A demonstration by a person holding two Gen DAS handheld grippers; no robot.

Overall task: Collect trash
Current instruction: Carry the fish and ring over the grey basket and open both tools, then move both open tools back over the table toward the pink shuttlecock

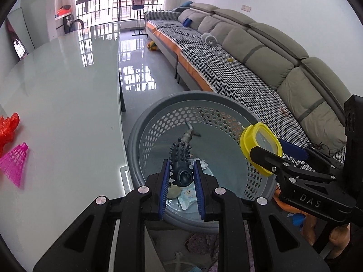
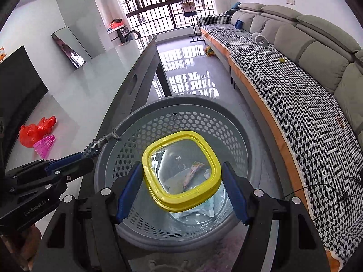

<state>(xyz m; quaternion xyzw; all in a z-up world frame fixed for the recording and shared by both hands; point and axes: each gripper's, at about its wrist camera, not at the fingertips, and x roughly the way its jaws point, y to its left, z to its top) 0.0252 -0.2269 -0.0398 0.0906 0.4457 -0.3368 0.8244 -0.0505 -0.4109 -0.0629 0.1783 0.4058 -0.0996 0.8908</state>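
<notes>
A grey perforated basket (image 1: 145, 127) stands on the floor beside the table; it also shows in the right wrist view (image 2: 127, 122), with wrappers and paper in its bottom (image 1: 188, 197). My left gripper (image 1: 181, 181) is shut on a dark knobbly toy creature (image 1: 180, 158) and holds it over the basket; the toy also shows in the right wrist view (image 2: 99, 144). My right gripper (image 2: 181, 188) is shut on a yellow-rimmed clear lid (image 2: 181, 170) above the basket's middle; the lid also shows in the left wrist view (image 1: 261, 147).
A glossy white table (image 1: 56, 90) lies to the left, with a red plastic bag (image 1: 8, 129) and a pink mesh cone (image 1: 15, 161) on it. A long grey sofa (image 1: 261, 52) with a houndstooth cover runs along the right. Tiled floor lies between.
</notes>
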